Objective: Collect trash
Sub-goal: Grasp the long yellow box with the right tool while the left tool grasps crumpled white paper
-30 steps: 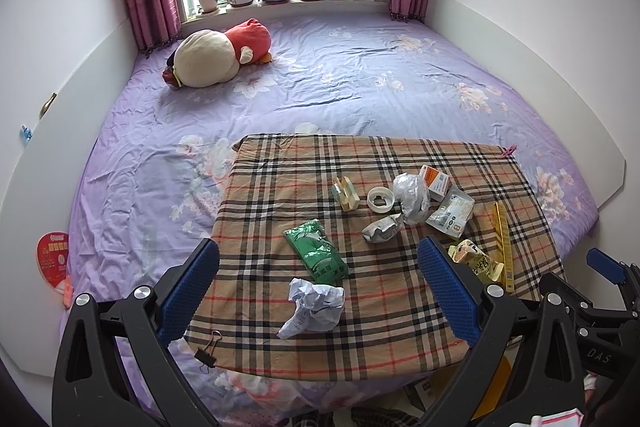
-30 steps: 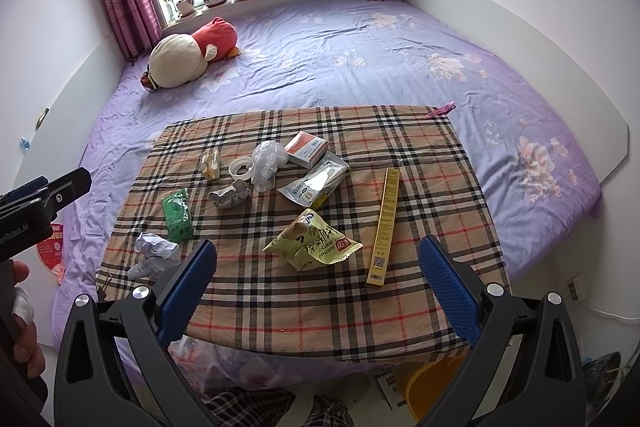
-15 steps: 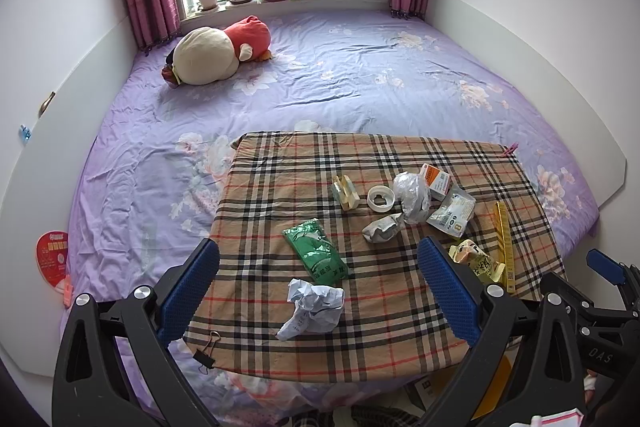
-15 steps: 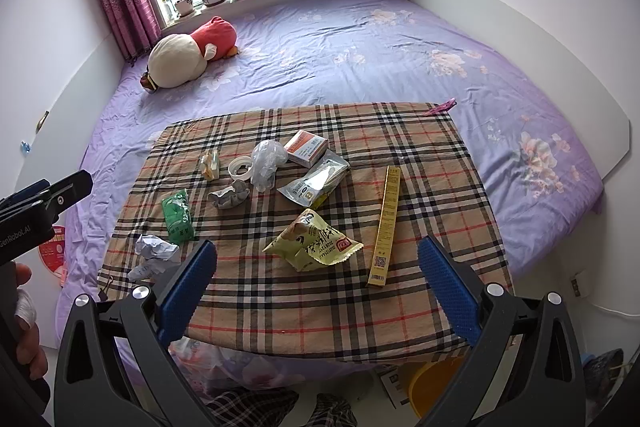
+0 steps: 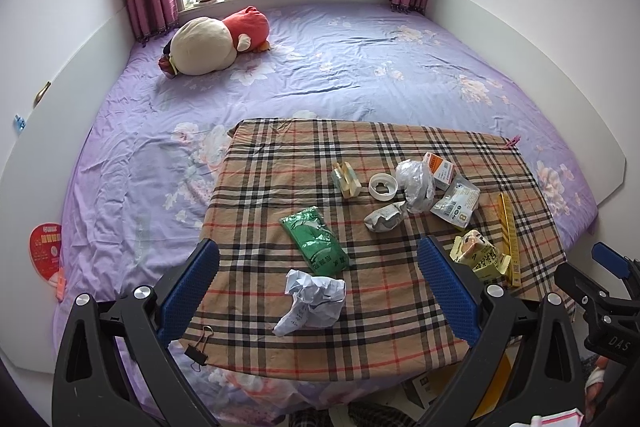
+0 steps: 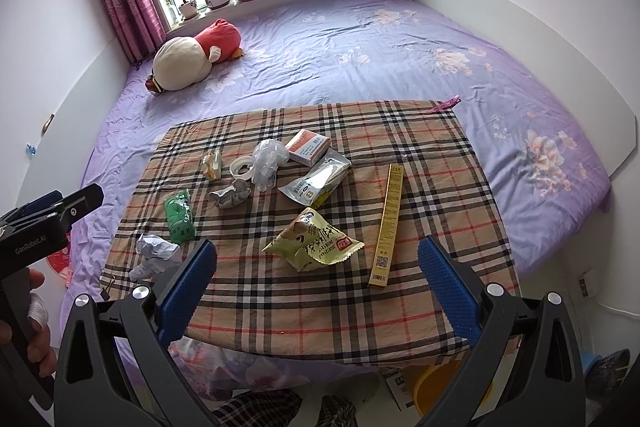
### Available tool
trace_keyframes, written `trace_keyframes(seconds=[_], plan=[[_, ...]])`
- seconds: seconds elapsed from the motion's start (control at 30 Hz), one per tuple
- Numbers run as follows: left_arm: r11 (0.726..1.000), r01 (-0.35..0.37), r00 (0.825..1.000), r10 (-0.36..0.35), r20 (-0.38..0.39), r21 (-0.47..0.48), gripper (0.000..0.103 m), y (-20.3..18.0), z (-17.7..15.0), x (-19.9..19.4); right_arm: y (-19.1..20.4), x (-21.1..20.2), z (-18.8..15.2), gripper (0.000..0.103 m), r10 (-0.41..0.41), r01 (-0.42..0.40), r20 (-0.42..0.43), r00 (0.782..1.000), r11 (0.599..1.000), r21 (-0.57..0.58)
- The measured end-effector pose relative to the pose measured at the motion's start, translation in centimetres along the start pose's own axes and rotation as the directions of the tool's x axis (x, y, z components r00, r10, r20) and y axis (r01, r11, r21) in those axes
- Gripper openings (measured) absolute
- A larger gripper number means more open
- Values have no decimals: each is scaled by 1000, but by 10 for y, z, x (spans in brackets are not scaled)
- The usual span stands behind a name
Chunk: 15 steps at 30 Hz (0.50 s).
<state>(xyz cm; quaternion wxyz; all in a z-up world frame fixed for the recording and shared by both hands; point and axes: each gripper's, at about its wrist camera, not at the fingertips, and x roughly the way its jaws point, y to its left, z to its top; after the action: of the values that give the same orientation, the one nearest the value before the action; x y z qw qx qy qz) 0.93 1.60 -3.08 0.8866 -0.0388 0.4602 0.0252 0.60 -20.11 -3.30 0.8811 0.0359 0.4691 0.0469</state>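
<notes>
Trash: ten-odd pieces loose on plaid cloth (image 6: 440, 163) atop bed. Crumpled paper (image 5: 314, 301) at 6 o'clock of cloth in left view, nearest left gripper (image 5: 318, 287); yellow snack bag (image 6: 316, 245) just ahead of right gripper (image 6: 318, 287). Both tongs released, jaws wide, empty, hovering short of the cloth (nothing touched). Advised: straddle paper squarely, descend over bulk, pinch without snagging cloth.

The left claw (image 5: 318, 281) hangs wide apart above a crumpled paper ball (image 5: 314, 301) on the plaid cloth (image 5: 400, 323).
</notes>
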Motion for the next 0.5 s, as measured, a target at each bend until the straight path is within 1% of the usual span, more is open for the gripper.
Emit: trace_keyframes(seconds=[0.1,0.2,0.3,0.37,0.5], plan=[[1000,-1,1000,1,-7,-5,98,6,-15,7,-7,3,-10,100,0,0,3,1000,1000,16],[1000,-7,1000,7,-27,-12,98,15,-30,15,-13,14,-21,100,18,-17,-23,1000,999,38],[999,-4,997,1,-78,-42,98,27,-44,27,-16,29,-31,100,30,-27,-58,998,998,52],[998,-16,993,10,-116,-52,98,31,-52,37,-20,41,-38,100,21,-16,-86,996,998,62],[999,-19,985,12,-172,-42,98,34,-63,58,-31,63,-49,100,21,-9,-125,992,996,93]])
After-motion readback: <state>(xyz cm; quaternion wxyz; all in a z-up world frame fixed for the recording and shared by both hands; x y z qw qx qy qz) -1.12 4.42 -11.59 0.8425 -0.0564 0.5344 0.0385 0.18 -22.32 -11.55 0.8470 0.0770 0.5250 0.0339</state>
